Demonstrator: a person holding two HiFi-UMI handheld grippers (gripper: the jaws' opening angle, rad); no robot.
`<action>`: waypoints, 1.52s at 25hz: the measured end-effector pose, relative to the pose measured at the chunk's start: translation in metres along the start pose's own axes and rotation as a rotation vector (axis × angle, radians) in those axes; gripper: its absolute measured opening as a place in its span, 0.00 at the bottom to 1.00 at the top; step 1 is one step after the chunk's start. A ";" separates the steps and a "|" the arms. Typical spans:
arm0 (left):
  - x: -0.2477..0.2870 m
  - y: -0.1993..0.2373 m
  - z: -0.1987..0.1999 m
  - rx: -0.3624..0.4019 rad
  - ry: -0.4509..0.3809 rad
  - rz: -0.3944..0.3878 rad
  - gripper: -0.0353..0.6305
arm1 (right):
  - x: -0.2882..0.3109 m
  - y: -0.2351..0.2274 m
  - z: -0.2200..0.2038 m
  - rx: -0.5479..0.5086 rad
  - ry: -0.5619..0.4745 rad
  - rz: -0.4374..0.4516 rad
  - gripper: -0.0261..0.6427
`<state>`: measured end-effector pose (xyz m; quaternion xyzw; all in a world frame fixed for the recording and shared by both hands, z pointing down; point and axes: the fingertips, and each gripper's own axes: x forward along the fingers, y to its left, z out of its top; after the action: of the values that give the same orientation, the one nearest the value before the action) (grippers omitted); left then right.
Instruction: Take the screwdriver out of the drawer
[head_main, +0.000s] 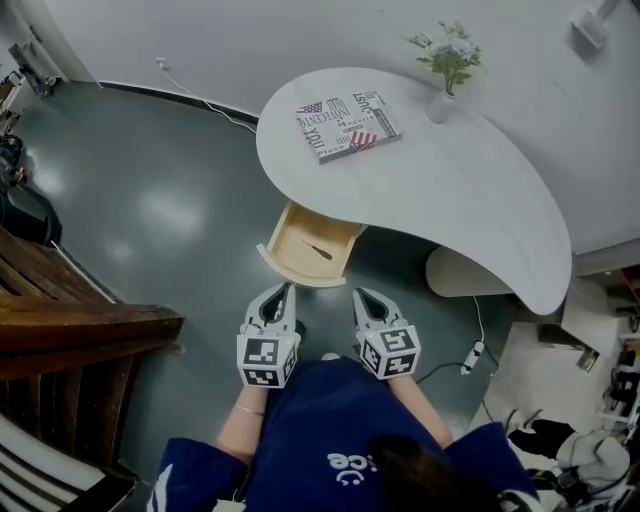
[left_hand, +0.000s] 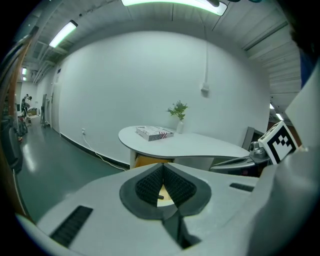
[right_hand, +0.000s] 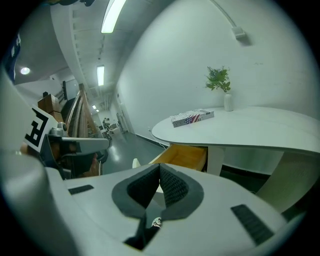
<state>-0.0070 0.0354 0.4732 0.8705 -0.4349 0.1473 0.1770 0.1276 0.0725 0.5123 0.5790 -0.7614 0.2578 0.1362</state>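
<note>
While the person stands just short of it, the left gripper (head_main: 279, 293) has its ribbed dark fingers pressed together, empty. At its one o'clock the open pale-wood drawer (head_main: 290, 245) holds the slim dark screwdriver (head_main: 318, 250), lying flat, long axis ten-to-four. The right gripper (head_main: 361, 296) is likewise closed and empty. The smooth white bench (head_main: 450, 180) curves above.

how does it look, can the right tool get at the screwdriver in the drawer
Probably yes: the drawer stands open, the screwdriver lies uncovered on its floor, and nothing sits between it and the right tool. Its jaws are shut, though, and would need opening first.
</note>
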 end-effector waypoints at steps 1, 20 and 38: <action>0.007 0.008 0.003 0.002 0.007 -0.010 0.06 | 0.008 -0.001 0.003 0.005 0.008 -0.012 0.05; 0.091 0.104 0.037 0.024 0.086 -0.157 0.06 | 0.123 0.007 0.029 -0.010 0.201 -0.093 0.05; 0.096 0.132 0.048 -0.062 0.112 0.040 0.06 | 0.203 0.000 -0.036 -0.419 0.674 0.165 0.25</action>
<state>-0.0537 -0.1272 0.4931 0.8461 -0.4460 0.1858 0.2250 0.0652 -0.0725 0.6447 0.3587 -0.7541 0.2827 0.4719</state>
